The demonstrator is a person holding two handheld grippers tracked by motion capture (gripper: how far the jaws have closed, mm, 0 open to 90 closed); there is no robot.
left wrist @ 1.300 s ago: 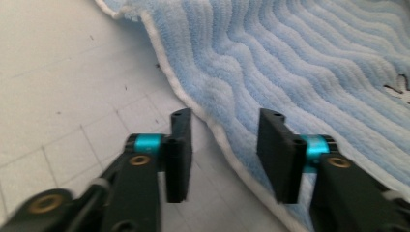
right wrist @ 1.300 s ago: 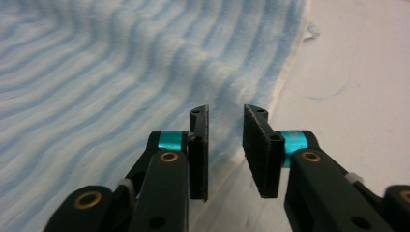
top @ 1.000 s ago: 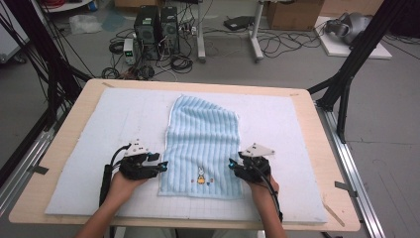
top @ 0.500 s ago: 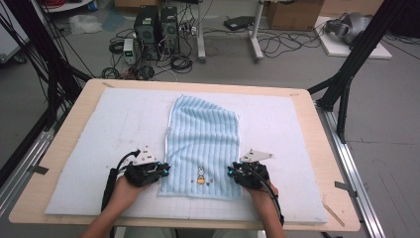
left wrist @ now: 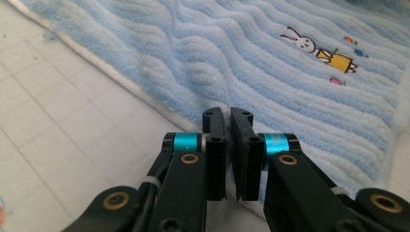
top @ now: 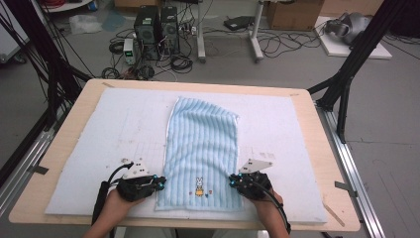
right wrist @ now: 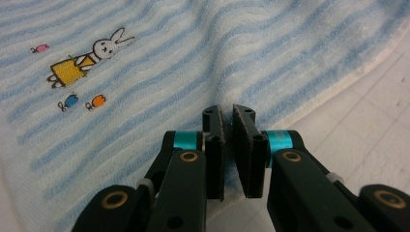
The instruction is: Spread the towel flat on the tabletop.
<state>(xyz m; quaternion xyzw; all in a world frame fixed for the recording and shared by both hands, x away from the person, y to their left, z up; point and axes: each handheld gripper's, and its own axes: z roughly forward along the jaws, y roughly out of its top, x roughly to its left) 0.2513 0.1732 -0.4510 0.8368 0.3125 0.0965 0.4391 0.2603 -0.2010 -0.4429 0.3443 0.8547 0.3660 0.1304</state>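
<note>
From above, your left gripper (top: 157, 183) and right gripper (top: 235, 181) sit at the two near side edges of the striped towel (top: 203, 148) on the white mat (top: 99, 134). In the left gripper view, your jaws are pinched on the towel's edge. In the right gripper view, your jaws also clamp its edge near the rabbit picture (right wrist: 89, 57).

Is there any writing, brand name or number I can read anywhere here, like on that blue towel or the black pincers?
No readable text anywhere.
Towel: no words, just an embroidered rabbit picture with small coloured motifs.
Left gripper and right gripper: a tiny mark on the left one's teal band, too small to read.
Cardboard box and computer towers on the floor: any labels too blurred to read.
</note>
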